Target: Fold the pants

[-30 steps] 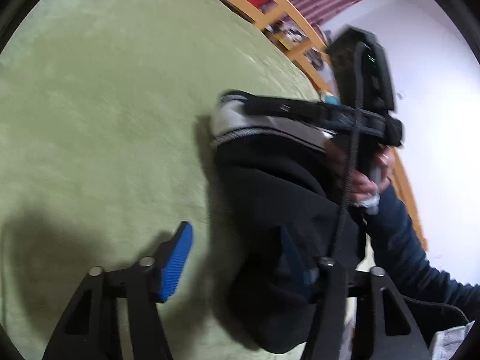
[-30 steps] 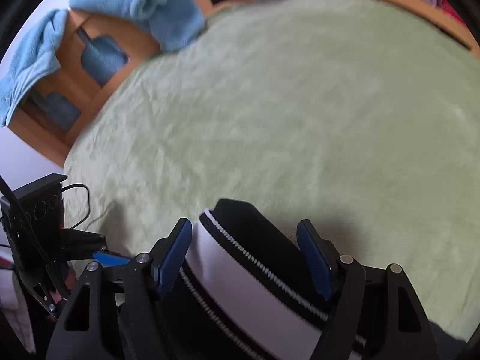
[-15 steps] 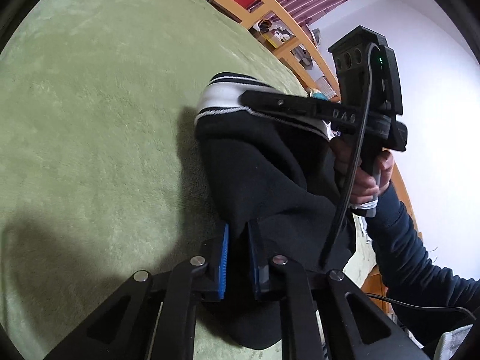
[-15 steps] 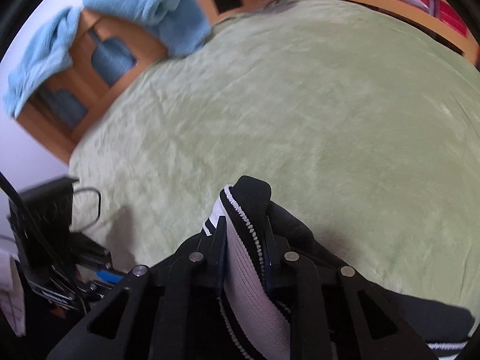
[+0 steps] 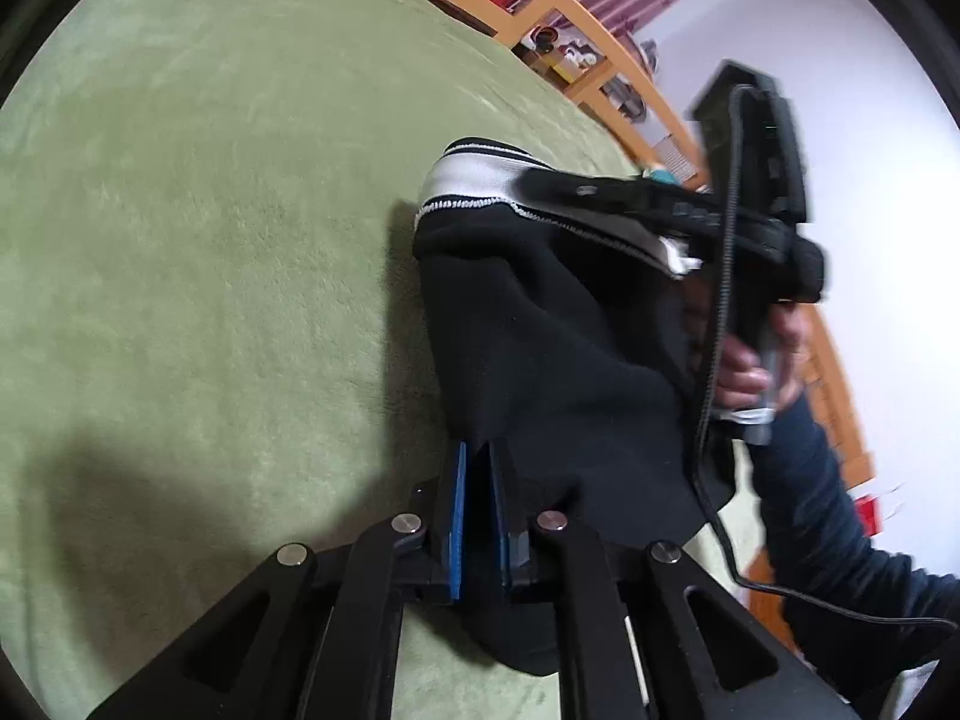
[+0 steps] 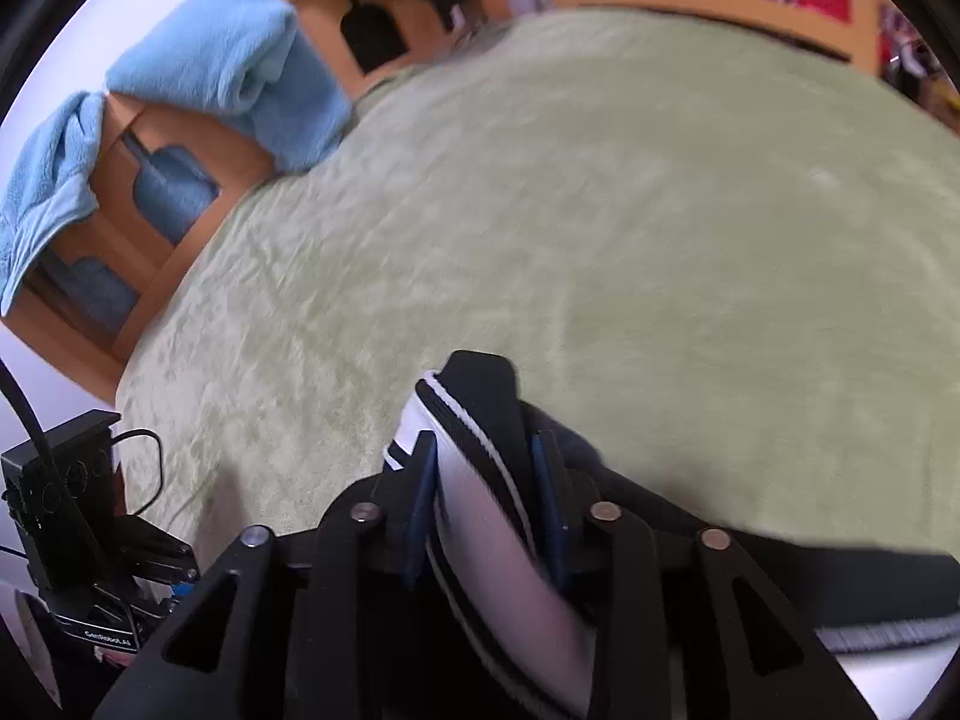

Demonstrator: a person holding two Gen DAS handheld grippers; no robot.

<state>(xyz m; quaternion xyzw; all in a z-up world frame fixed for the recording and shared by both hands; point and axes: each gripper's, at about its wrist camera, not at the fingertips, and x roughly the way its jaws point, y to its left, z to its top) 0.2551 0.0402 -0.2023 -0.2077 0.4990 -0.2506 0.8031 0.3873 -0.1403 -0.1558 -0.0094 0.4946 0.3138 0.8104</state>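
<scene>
In the left wrist view there is one pair of black pants point(image 5: 558, 360), bunched and lifted above the green blanket point(image 5: 210, 240), which covers the surface below. The left gripper point(image 5: 477, 516) has its two blue-padded fingers drawn close together, pinching a fold of the dark fabric at the garment's lower edge. This view alone shows the right gripper point(image 5: 606, 195) from outside: its black fingers reach onto the white, black-striped waistband point(image 5: 474, 177) at the top of the pants, and one bare hand point(image 5: 750, 360) with a dark blue sleeve grips its handle. One coiled black cable point(image 5: 720, 276) hangs down past it. A wooden rail point(image 5: 576, 12) runs along the far edge, with red items behind it.

In the right wrist view, the right gripper point(image 6: 486, 474) is clamped on the waistband point(image 6: 480, 516), the striped band standing up between its two blue pads. The same single pair of pants point(image 6: 750, 564) trails off to the right over the blanket point(image 6: 600, 210). Only here do two light blue towels show: one point(image 6: 240, 72) draped over a wooden frame point(image 6: 198, 144) and another point(image 6: 42, 186) at the far left. The left gripper point(image 6: 162, 552) appears at the lower left edge; its fingertips cannot be made out here.
</scene>
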